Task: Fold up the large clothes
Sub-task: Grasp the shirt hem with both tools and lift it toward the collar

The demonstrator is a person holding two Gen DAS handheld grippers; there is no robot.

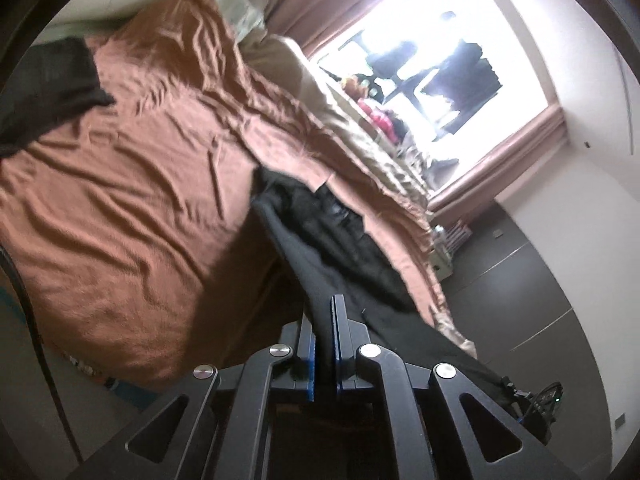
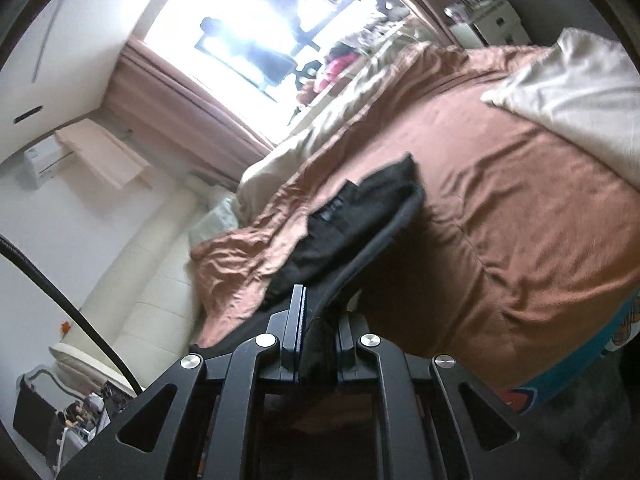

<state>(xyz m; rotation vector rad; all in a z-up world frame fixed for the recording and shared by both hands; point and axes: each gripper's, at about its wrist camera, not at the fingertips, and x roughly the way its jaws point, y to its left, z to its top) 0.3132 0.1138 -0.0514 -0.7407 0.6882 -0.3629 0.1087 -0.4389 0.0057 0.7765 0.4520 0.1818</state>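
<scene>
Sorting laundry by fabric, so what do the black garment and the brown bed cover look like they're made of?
Black garment: looks like a matte, soft knit or fleece; it drapes limply without shine. Brown bed cover: seemingly thin woven cloth with a slight sheen; fine creases catch light.

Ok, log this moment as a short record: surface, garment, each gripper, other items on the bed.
surface: bed with a rumpled brown blanket
garment: black garment, one end raised off the bed, the far part resting on the blanket
left gripper: jaws shut on the black garment's edge
right gripper: jaws shut on the same garment
second dark item: another black cloth lying apart at the blanket's far side
pillow: cream pillow on the blanket
background: bright window with pink curtains
</scene>
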